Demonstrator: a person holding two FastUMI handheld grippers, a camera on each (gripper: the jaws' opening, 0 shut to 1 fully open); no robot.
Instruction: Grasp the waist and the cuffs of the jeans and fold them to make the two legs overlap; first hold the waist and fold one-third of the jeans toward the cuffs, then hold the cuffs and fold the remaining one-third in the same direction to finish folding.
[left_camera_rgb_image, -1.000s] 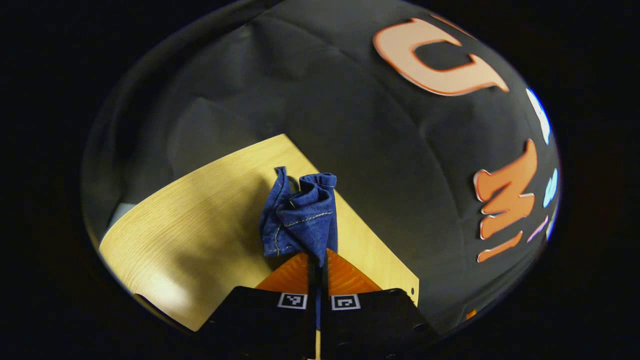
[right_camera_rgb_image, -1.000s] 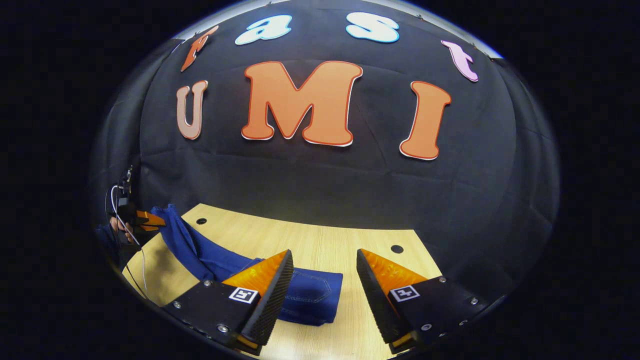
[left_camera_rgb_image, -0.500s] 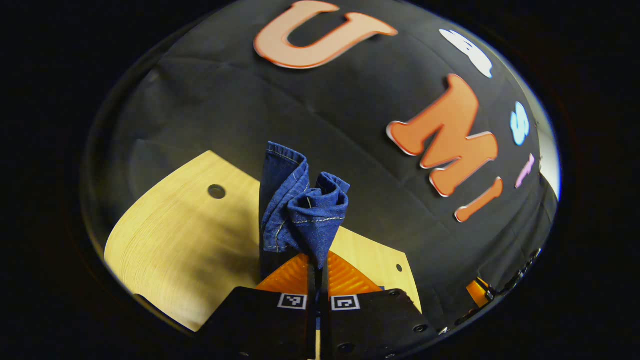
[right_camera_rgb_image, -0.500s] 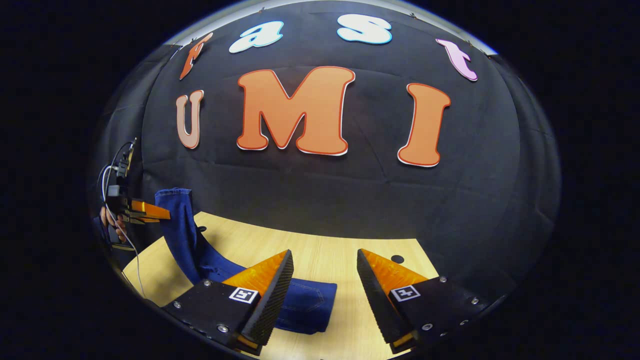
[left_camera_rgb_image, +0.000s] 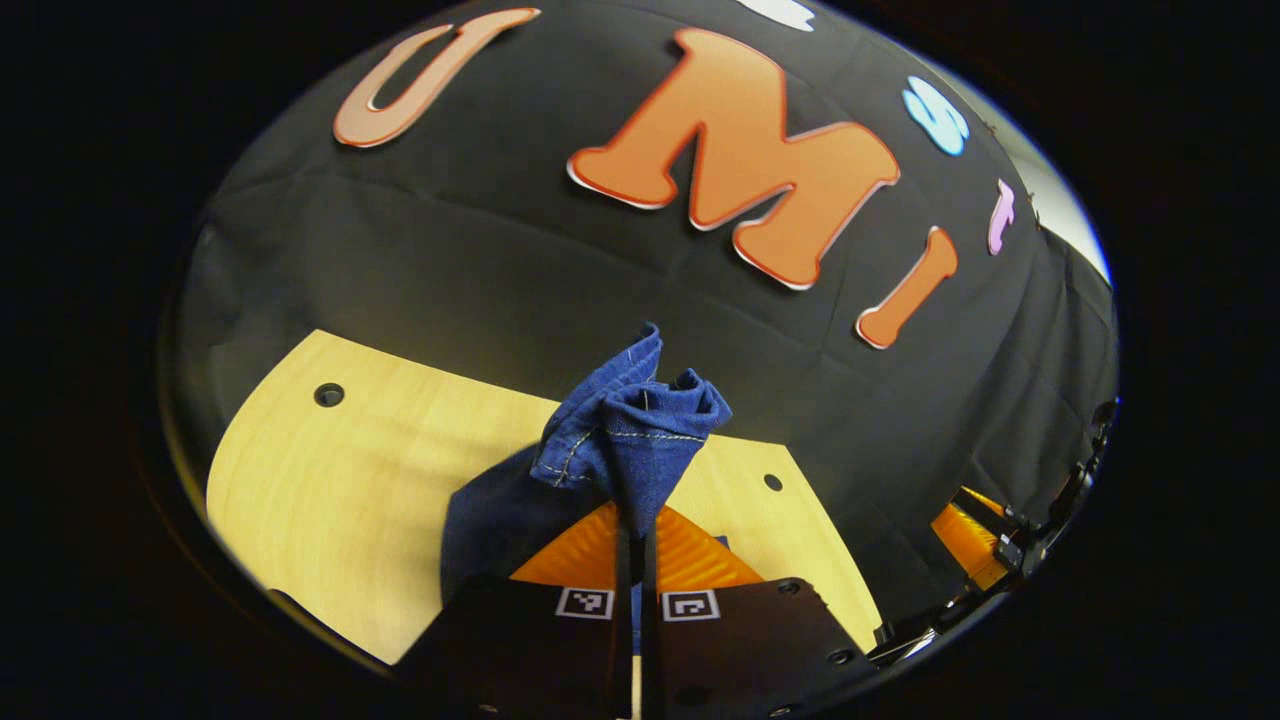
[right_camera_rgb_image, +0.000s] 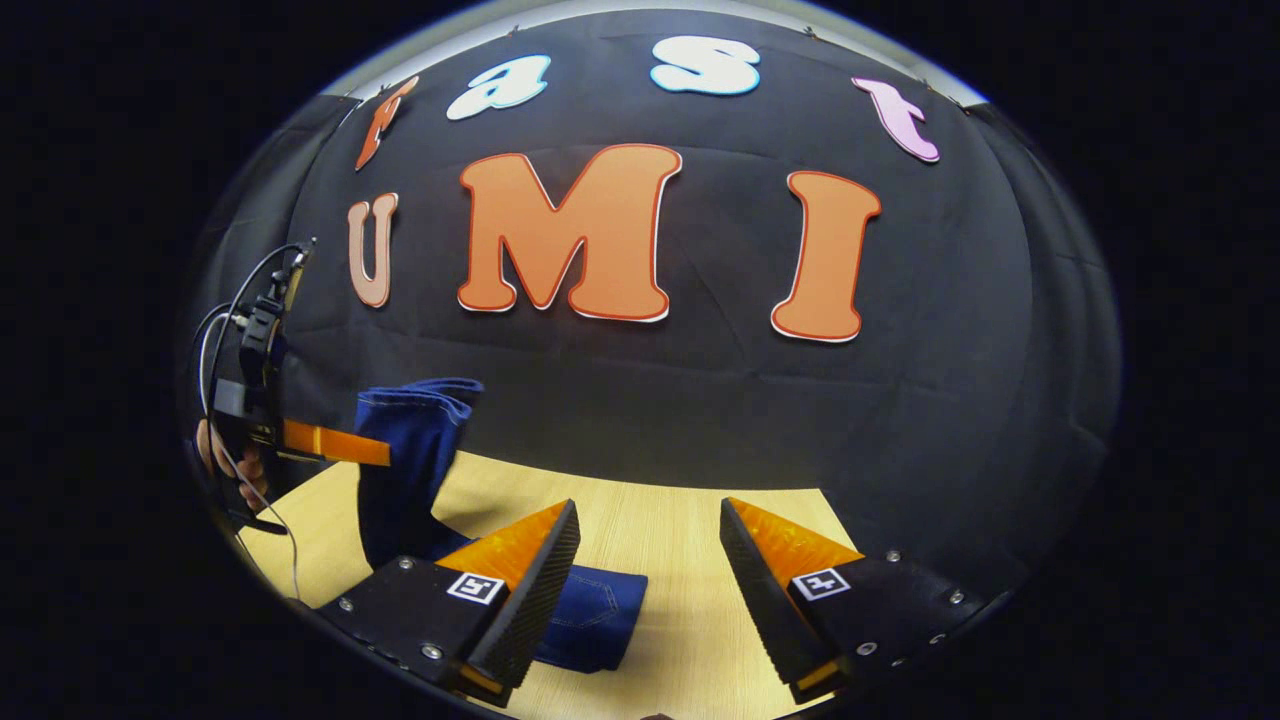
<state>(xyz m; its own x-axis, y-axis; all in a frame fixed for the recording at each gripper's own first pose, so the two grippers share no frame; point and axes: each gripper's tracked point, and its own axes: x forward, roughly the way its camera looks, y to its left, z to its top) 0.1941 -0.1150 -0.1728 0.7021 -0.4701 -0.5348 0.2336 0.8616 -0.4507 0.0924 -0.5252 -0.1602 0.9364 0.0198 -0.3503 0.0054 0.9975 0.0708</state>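
**Left gripper clamped on lifted cuffs; right gripper held wide open above the table**

Visibility limits: In the left gripper view, the denim hanging below the grip is hidden behind the gripper body, and how the lifted end joins the part on the table cannot be followed. The right gripper (left_camera_rgb_image: 985, 545) is seen at the far right edge of that view, cut off and too small for its opening to be judged there. In the right gripper view, the near end of the jeans (right_camera_rgb_image: 585, 620) is partly covered by the gripper's own left finger. The hand (right_camera_rgb_image: 222, 462) holding the left gripper is cut off at the left edge.

Left gripper (left_camera_rgb_image: 635, 530): The fingers are pressed together on a bunched cuff end of the jeans (left_camera_rgb_image: 630, 440), which stands up above the fingertips. In the right gripper view, this gripper (right_camera_rgb_image: 370, 452) is seen raised above the table, with the denim hanging from it to the tabletop.

Right gripper (right_camera_rgb_image: 650, 545): The fingers are spread wide. Nothing is held or touched. It is positioned above the wooden table (right_camera_rgb_image: 670, 520), with the folded end of the jeans lying flat below its left finger.
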